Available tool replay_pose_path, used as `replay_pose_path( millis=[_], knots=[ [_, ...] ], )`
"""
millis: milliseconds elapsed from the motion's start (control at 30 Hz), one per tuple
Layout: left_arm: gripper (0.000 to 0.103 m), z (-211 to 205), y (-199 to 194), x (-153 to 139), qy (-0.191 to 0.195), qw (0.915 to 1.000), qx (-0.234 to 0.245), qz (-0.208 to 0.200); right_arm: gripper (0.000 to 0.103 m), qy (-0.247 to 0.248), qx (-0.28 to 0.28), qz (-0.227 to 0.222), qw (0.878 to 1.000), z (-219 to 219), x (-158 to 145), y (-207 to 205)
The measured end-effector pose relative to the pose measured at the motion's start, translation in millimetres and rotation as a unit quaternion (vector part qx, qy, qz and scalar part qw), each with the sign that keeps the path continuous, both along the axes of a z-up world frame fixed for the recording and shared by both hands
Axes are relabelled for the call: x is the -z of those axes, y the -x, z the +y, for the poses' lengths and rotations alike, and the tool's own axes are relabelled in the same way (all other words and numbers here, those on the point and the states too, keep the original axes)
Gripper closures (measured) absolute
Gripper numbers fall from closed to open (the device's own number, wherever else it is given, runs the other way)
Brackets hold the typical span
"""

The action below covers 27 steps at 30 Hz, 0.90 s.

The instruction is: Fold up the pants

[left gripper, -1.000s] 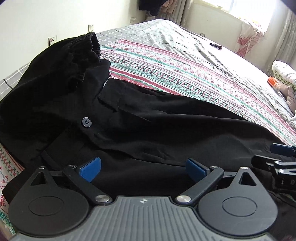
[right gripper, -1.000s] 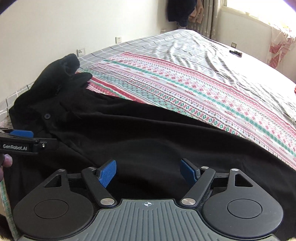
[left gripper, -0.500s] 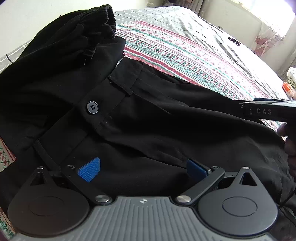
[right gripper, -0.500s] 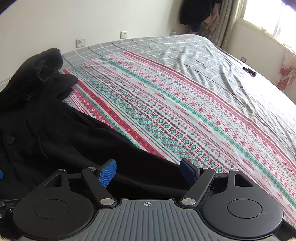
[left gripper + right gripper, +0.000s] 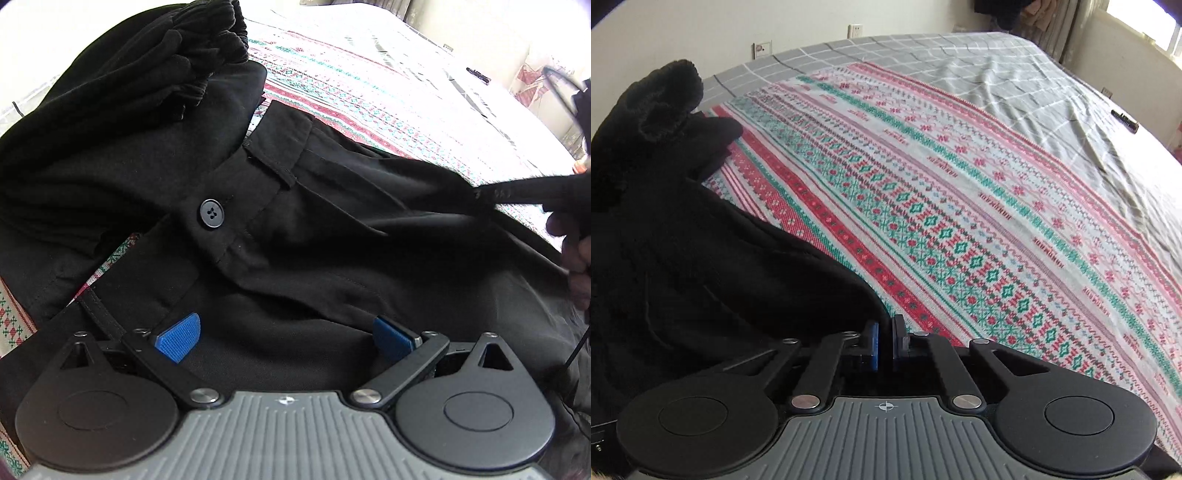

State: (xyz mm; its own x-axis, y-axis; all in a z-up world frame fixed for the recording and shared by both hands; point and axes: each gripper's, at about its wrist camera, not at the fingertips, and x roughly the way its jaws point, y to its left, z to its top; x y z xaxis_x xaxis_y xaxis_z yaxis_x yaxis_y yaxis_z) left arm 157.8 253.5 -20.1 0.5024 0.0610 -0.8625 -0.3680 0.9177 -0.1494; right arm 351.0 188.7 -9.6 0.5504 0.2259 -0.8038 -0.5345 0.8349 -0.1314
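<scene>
A bed (image 5: 1015, 122) with a grey checked sheet and a patterned blanket (image 5: 960, 229) fills the room. The black pants (image 5: 295, 229) are spread at its near edge, waistband and button (image 5: 212, 213) towards the near-left corner, against a heap of other dark clothing (image 5: 122, 92). Half a second ago the right gripper (image 5: 885, 345) was wide open; now its pads are closed on the pants' far edge. The left gripper (image 5: 286, 339) is kept wide apart over the waist, gripping nothing. The fold is judged about to begin.
</scene>
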Motion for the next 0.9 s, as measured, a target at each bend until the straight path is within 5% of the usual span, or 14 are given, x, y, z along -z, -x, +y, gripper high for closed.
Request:
replay_pose_path(
  millis=[233, 500, 700, 900],
  knots=[
    [0.0, 7, 9, -1, 0.005, 1.0, -0.003, -0.006, 0.099, 0.016, -0.003, -0.103, 0.995, 14, -64, 40],
    [0.0, 24, 24, -12, 0.018, 0.9995, -0.011, -0.022, 0.101, 0.043, -0.048, -0.183, 0.981, 18, -110, 154],
    [0.0, 42, 55, -23, 0.022, 0.9989, -0.012, -0.04, 0.101, 0.038, -0.076, -0.187, 0.979, 13, -101, 241],
    [0.0, 54, 86, -26, 0.035, 0.9981, -0.016, -0.048, 0.101, 0.03, -0.091, -0.153, 0.984, 12, -59, 304]
  ],
)
